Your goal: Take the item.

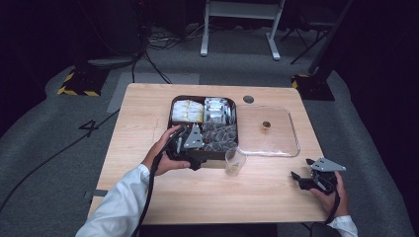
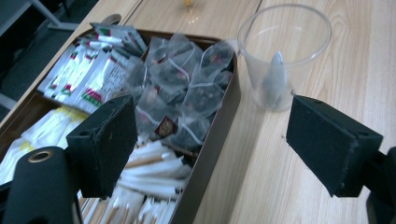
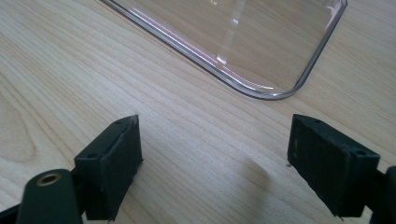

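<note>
Tea bag (image 2: 275,79), pyramid-shaped, upright inside clear plastic cup (image 2: 282,51) on wooden table (image 1: 148,123), just beside near right corner of brown compartment box (image 1: 203,153). Left gripper (image 2: 212,149) spread wide and empty, straddling box edge, one jaw over mesh tea bags (image 2: 187,88) and paper sticks (image 2: 149,179). Right gripper (image 3: 215,172) likewise released, holding nothing, low over bare wood near corner of clear tray (image 3: 275,93), well apart from cup.

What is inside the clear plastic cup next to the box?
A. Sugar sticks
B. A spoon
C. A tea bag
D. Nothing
C: in the left gripper view a single pyramid tea bag sits upright at the bottom of the clear cup, just beside the box of tea bags.
</note>
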The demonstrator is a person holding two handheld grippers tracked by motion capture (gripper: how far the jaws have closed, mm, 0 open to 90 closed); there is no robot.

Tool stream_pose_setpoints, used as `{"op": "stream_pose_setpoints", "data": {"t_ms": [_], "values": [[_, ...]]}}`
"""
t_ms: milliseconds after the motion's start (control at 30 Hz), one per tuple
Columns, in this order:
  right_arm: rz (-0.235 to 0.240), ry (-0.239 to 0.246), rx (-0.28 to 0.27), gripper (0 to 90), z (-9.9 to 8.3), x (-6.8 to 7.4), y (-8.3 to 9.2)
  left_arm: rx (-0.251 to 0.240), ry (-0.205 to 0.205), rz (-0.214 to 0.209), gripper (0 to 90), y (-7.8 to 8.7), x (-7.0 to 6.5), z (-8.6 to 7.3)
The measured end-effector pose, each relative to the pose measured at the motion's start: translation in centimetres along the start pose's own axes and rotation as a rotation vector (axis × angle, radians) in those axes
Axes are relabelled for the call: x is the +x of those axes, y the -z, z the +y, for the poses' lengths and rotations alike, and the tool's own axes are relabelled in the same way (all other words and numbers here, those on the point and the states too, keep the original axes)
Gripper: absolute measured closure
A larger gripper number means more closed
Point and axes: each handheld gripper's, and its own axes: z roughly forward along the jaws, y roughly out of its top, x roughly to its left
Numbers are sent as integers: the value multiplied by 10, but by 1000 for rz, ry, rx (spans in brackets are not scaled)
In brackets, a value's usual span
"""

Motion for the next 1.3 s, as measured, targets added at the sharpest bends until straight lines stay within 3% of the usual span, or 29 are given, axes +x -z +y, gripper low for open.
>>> {"op": "stream_pose_setpoints", "data": {"t_ms": [100,367,700,1300], "values": [[-1,1,0,180,0,0,0,24,-5,30,167,7,-1,-9],[1,-1,0,180,0,0,0,58,3,57,167,16,-1,-28],[-1,-2,1,180,0,0,0,94,35,105,167,27,-2,-56],[-2,-1,0,180,0,0,0,164,93,144,167,35,-4,-103]]}}
